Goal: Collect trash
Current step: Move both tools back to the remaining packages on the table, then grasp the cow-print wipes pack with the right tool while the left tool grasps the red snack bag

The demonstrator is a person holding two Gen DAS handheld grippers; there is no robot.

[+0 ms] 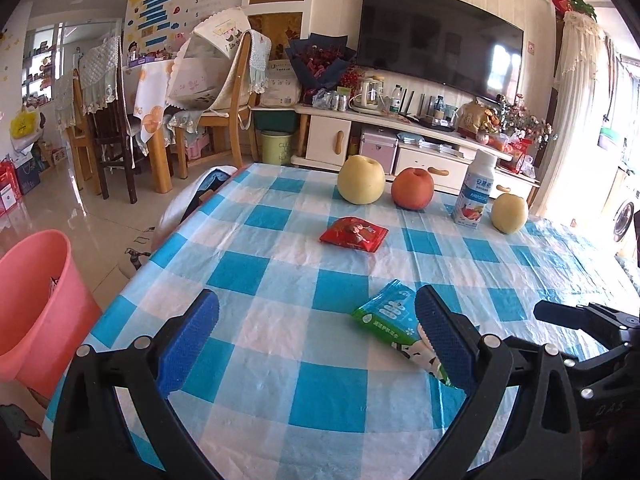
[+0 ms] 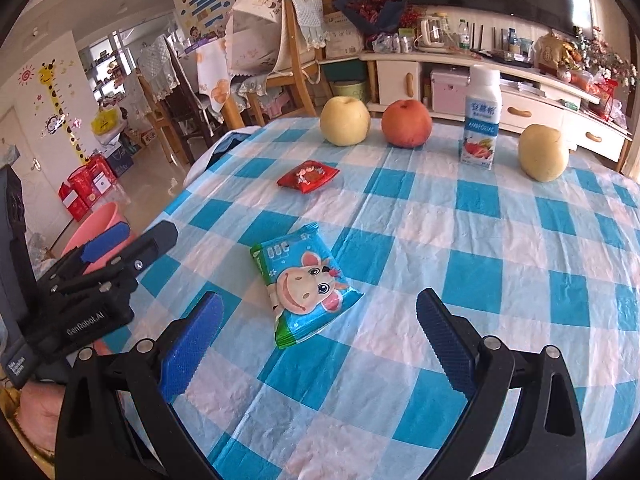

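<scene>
Between the spread blue pads of the right gripper point(image 2: 318, 340), at about twelve o'clock, lies the blue-green cow wrapper point(image 2: 303, 276), flat on the checked tablecloth point(image 2: 500, 280) and untouched. At eleven o'clock beyond it sits the red wrapper point(image 2: 308, 176); fruit and a yogurt bottle point(image 2: 481, 118) stand farther back. The left gripper point(image 1: 316, 340), jaws also wide and empty, hovers beside it, with the pink bin point(image 1: 36, 304) at its nine o'clock. Likely step: approach. Next, lower and close on the wrapper.
</scene>
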